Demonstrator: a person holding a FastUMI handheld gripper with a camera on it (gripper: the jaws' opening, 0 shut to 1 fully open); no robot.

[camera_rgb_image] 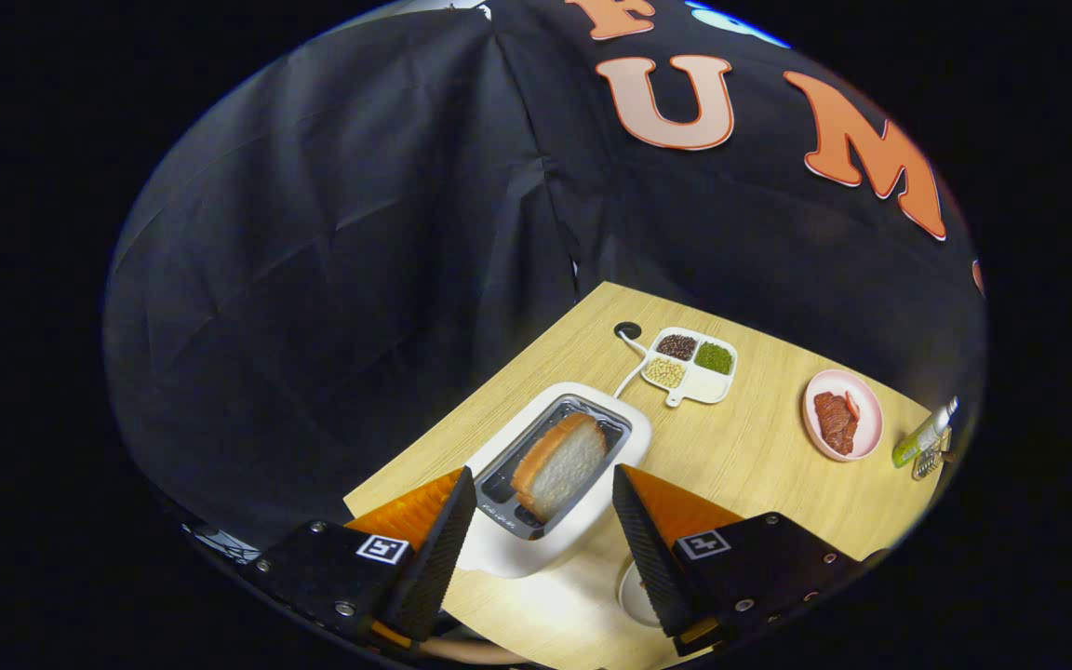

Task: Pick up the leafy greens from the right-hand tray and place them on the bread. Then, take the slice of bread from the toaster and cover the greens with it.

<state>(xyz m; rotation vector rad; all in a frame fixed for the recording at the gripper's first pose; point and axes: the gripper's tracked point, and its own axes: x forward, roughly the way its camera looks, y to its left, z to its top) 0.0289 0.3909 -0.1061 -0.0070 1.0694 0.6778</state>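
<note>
Gripper (543, 484) spread wide above toaster (556, 475) on wooden table (741, 447)

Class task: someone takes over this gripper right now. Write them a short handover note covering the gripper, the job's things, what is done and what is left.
Gripper: open, holding nothing, fingers hanging above the toaster on either side of its slot.
Bread slice: sticking up out of the toaster slot, just ahead of the fingers, not yet gripped.
Beyond: a divided dish of beans and a pink plate of meat on the wooden table.
Greens step: cannot be judged from here.
Left: close on the slice, lift it out, cover the greens.
</note>
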